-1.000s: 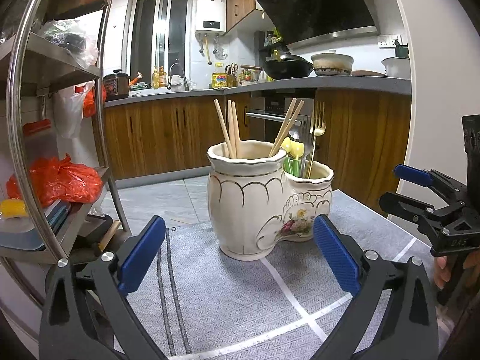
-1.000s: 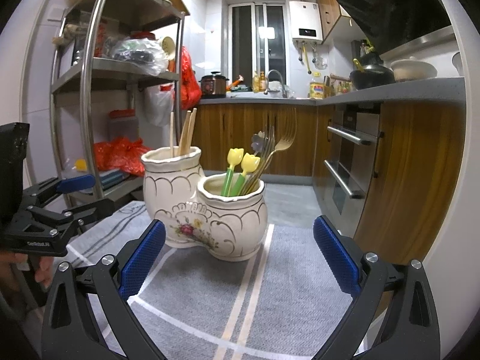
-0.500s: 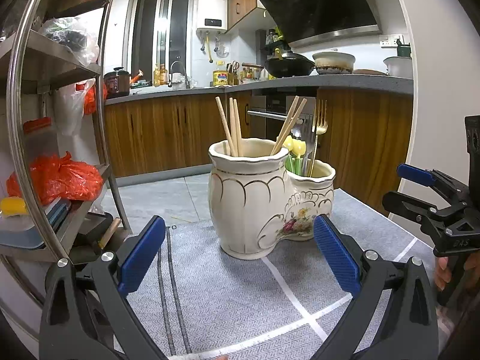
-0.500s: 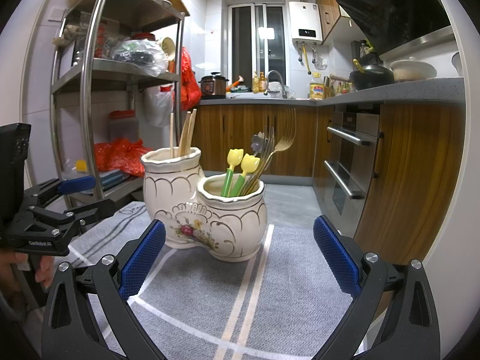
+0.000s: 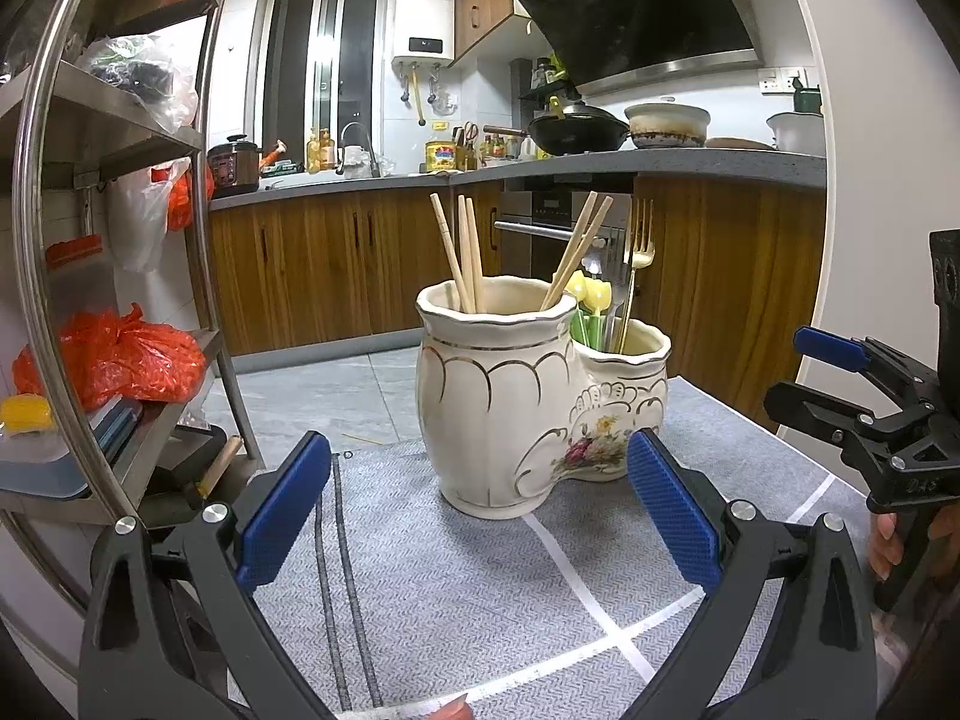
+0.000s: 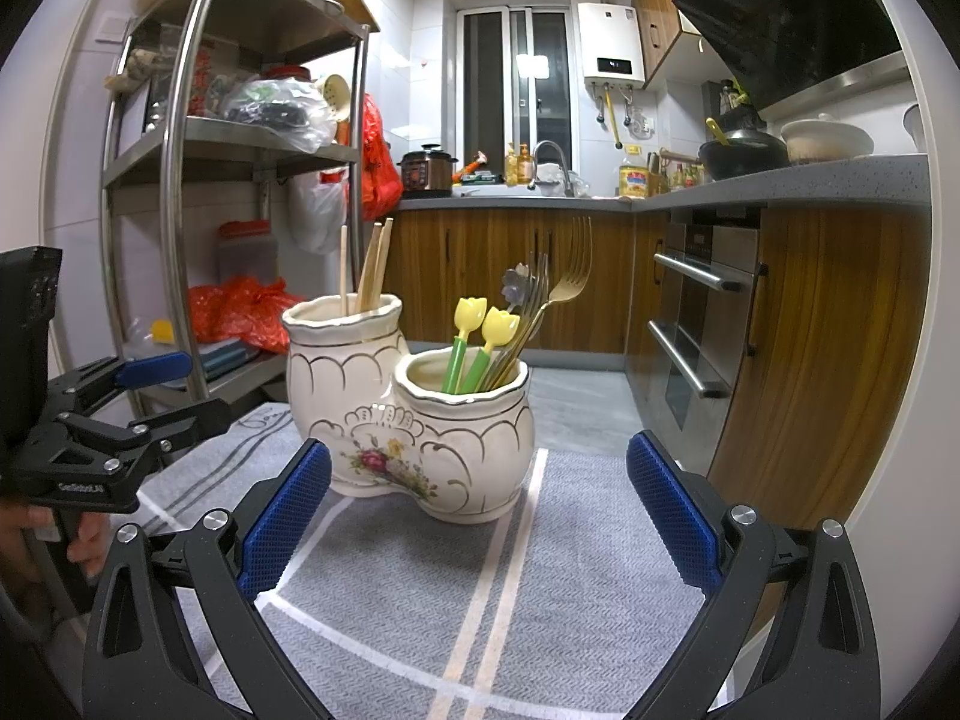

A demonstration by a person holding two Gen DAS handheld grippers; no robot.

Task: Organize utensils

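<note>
Left wrist view, left to right: steel shelf rack (image 5: 36, 252) with an orange plastic bag (image 5: 114, 360) on a lower shelf, then the left gripper (image 5: 480, 516) low in frame, jaws wide apart, nothing between the blue pads (image 5: 285, 516). Past it, a cream double-compartment ceramic utensil holder (image 5: 510, 408) stands upright on a grey woven mat (image 5: 450, 588) with white stripes. Tall compartment on the near side holds wooden chopsticks (image 5: 465, 252), some leaning left, some right. Lower compartment behind it to the right holds a gold fork (image 5: 637, 252) and yellow tulip-topped utensils (image 5: 591, 294) with green handles. Holder sits ahead of the pads, not touching either one. Far right: the right gripper (image 5: 840, 384) seen side-on, jaws apart, empty, person's fingers (image 5: 888, 546) on its handle. Right wrist view, same order: left gripper (image 6: 162, 390) at left edge, jaws apart, hand (image 6: 42, 540) below it; rack (image 6: 174, 180) behind. Right gripper (image 6: 480, 516) jaws wide apart, empty. Holder (image 6: 414, 420) centred ahead, short compartment nearer here, tulip utensils (image 6: 486, 324), gold fork (image 6: 570, 276) and a flower-ended spoon (image 6: 517, 285) in it; chopsticks (image 6: 372, 264) in the tall one. Built-in oven (image 6: 696, 324) under the counter on the right.
</note>
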